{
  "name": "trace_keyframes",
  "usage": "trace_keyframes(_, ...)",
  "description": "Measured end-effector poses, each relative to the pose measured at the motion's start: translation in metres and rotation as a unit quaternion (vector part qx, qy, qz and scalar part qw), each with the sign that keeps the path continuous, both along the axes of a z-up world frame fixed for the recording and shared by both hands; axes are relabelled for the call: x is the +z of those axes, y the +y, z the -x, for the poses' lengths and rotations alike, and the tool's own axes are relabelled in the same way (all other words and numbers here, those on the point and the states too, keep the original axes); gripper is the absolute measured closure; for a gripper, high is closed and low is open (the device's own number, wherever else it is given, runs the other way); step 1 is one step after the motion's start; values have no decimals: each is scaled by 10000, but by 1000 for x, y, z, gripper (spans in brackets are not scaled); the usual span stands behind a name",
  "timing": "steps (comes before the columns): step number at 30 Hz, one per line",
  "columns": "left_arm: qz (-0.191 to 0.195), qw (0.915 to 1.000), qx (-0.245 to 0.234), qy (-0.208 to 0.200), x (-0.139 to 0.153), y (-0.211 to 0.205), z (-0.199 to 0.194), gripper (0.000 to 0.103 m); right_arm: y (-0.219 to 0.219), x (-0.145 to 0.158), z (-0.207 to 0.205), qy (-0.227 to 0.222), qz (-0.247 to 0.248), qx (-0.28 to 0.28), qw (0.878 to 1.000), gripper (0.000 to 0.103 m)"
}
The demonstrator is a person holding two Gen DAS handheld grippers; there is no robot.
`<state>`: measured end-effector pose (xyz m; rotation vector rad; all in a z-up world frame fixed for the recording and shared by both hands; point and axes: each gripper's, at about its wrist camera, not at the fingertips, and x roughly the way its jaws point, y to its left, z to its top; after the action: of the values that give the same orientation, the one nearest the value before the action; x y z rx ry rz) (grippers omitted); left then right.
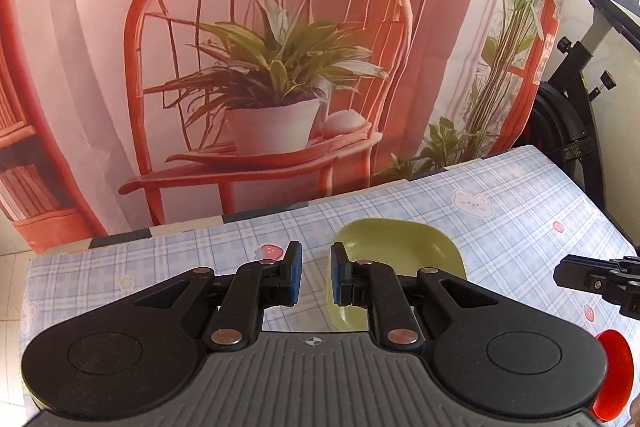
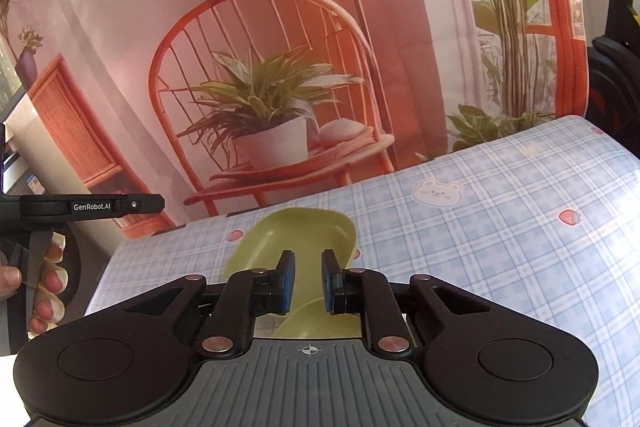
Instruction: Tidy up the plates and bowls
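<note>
A green squarish dish (image 1: pixel 396 247) lies on the blue checked tablecloth (image 1: pixel 520 219). My left gripper (image 1: pixel 316 277) hovers above the table with its jaws apart; its right finger overlaps the dish's left rim, and nothing is held. In the right wrist view the same green dish (image 2: pixel 308 235) lies just ahead of and below my right gripper (image 2: pixel 307 279), whose jaws stand apart and empty above it. The right gripper's finger (image 1: pixel 592 277) also shows at the right edge of the left wrist view.
A printed backdrop (image 1: pixel 260 67) of a red chair and potted plant hangs behind the table's far edge. A red round object (image 1: pixel 614 375) sits at the lower right. The left gripper's handle and hand (image 2: pixel 40 267) show at left. Black equipment (image 1: pixel 576 115) stands beyond the right edge.
</note>
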<state>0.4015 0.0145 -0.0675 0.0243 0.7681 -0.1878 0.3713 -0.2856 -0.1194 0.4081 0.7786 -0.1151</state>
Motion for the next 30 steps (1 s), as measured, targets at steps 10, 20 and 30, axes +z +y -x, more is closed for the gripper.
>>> trace_keyframes(10, 360, 9982, 139, 462, -57, 1, -11, 69, -33, -43, -65, 564, -377, -424, 9968, 84)
trace_keyframes(20, 395, 9965, 204, 713, -80, -9, -25, 69, -35, -97, -81, 1268, -1074, -743, 9833, 83)
trace_keyframes(30, 382, 9971, 324, 572, -85, -18, -34, 72, -26, -109, -79, 1573, -1466, -912, 9723, 86)
